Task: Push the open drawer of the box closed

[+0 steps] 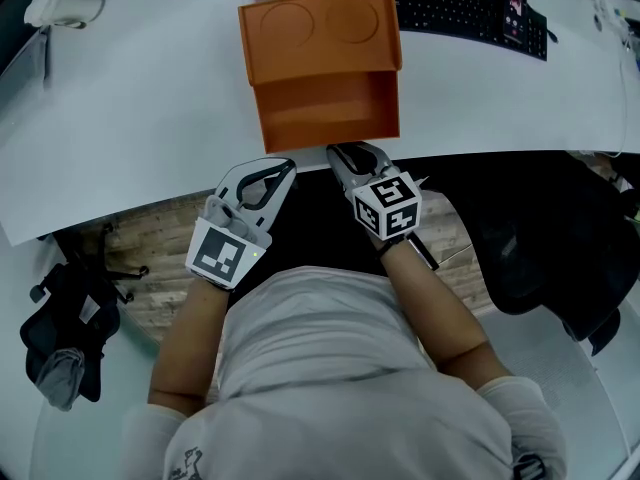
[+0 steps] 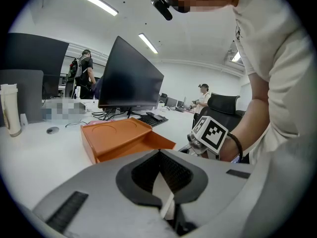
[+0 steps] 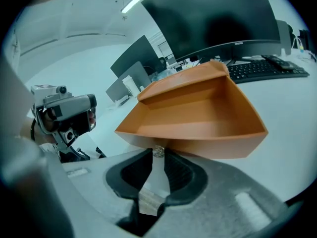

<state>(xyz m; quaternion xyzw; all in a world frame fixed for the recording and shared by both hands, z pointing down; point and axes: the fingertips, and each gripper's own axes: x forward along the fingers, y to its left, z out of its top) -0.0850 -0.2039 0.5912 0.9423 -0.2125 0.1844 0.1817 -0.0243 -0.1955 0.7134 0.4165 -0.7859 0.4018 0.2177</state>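
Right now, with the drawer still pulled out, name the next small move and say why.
Probably ease the right hand-held gripper straight forward against the front of the drawer, toward the box. The drawer is pulled out toward the person; the jaws stand slightly apart, gripping nothing, tips just at the front's lower edge.

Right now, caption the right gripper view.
Right gripper, jaws slightly apart, facing the front of the open orange drawer.
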